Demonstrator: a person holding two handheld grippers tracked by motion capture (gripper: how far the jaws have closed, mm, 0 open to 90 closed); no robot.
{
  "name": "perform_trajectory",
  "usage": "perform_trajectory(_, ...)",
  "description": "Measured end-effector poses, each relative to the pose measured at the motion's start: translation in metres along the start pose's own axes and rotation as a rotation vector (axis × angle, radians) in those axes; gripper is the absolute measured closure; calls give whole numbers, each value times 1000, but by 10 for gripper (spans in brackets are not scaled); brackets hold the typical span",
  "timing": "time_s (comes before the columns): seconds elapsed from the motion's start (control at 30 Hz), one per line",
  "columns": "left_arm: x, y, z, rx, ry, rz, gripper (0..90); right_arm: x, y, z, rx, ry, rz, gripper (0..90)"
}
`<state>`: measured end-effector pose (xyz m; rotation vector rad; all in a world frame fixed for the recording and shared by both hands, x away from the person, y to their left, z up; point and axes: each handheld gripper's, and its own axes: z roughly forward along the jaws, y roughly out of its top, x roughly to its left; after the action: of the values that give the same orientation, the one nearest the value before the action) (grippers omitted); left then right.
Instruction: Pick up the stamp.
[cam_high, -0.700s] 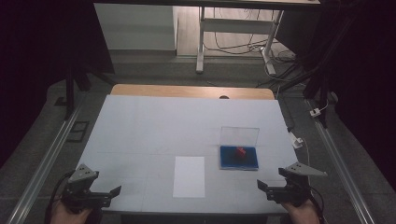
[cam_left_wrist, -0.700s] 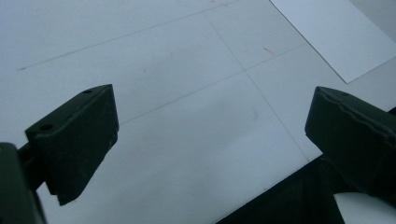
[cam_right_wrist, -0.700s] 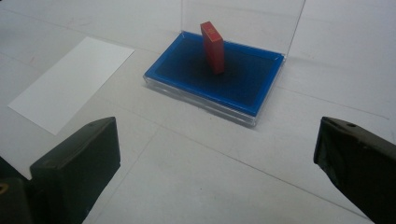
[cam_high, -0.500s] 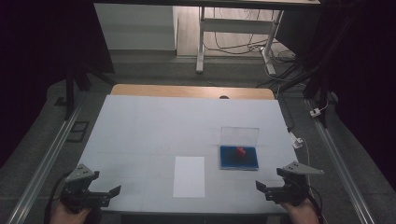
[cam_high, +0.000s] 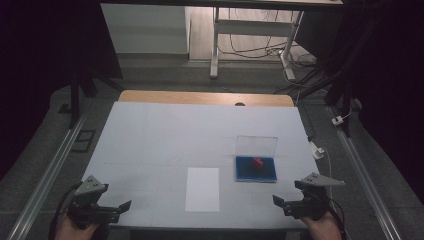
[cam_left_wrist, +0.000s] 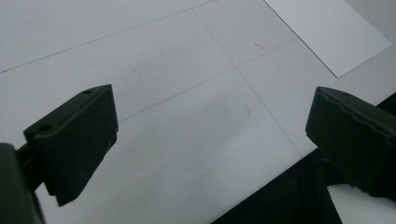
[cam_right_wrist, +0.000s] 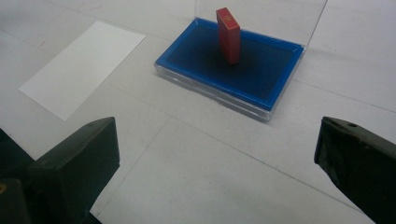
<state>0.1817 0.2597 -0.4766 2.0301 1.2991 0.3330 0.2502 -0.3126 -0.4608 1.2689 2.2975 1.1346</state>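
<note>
Two tools wait at the near edge of the tabletop (cam_high: 150, 130), and I read both sets of jaws as standing wide apart with nothing between them. My left tool (cam_high: 122, 206) hovers low over bare white surface at the near left corner; in the left gripper view (cam_left_wrist: 210, 140) its jaws frame only faint grid lines and a corner of the paper sheet (cam_left_wrist: 327, 32).

My right tool (cam_high: 278, 201) sits at the near right, angled toward the middle of the tabletop. In the right gripper view (cam_right_wrist: 215, 154) the blue tray (cam_right_wrist: 196, 56) lies ahead and a little to the right of centre, near but clearly apart from the jaws. The red block (cam_right_wrist: 228, 35) stands on edge inside it, leaning slightly, with the clear lid (cam_right_wrist: 299, 14) raised behind.

From the high view, the white paper sheet (cam_high: 202, 188) lies flat between the two tools, and the tray (cam_high: 245, 172) rests just beyond and to the right of it, the red block (cam_high: 258, 162) near its middle.

I judge the reach for the block to be the step in hand. Doing it well would mean bringing the right tool in over the tray's front wall, keeping clear of the upright lid, and squaring the jaws to the block's broad faces so that it is not tipped.
</note>
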Motion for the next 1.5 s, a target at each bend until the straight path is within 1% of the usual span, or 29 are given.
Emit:
perform_trajectory(0.13, 1, 0, 0, 0, -2, -4, 28, 0, 0, 1, 6, 9, -5, 0)
perform_trajectory(0.2, 1, 0, 0, -1, -2, -6, 25, 1, 1, 1, 8, 15, -19, 0)
perform_trajectory(0.37, 3, -1, -1, -11, -10, -28, 16, 2, 1, 0, 9, 24, -24, 0)
perform_trajectory(0.47, 4, -1, -2, -12, -14, -36, 15, 3, 4, -1, -17, 31, -30, 0)
perform_trajectory(0.5, 4, -1, -1, -11, -13, -35, 15, 4, 6, -3, -32, 29, -37, 0)
perform_trajectory(0.73, 2, 0, 0, 5, -8, -20, 16, 6, 8, -1, -46, 39, -59, 0)
perform_trajectory(0.87, 0, 0, 1, 14, -1, -6, 16, 6, 9, 0, -48, 43, -57, 0)
perform_trajectory(1.03, 1, 0, 1, 15, 2, -13, 12, 8, 12, 5, -42, 49, -65, 0)
perform_trajectory(1.07, 1, 0, 1, 15, 3, -15, 10, 8, 14, 7, -38, 51, -76, 0)
perform_trajectory(1.3, 0, 0, 1, 21, 5, -9, 10, 8, 17, 10, -53, 52, -85, 0)
perform_trajectory(1.4, 1, 0, 2, 22, -3, -10, 11, 8, 19, 11, -54, 49, -86, 0)
perform_trajectory(1.5, 1, 0, 1, 30, -27, -10, 15, 8, 23, 14, -46, 53, -86, 0)
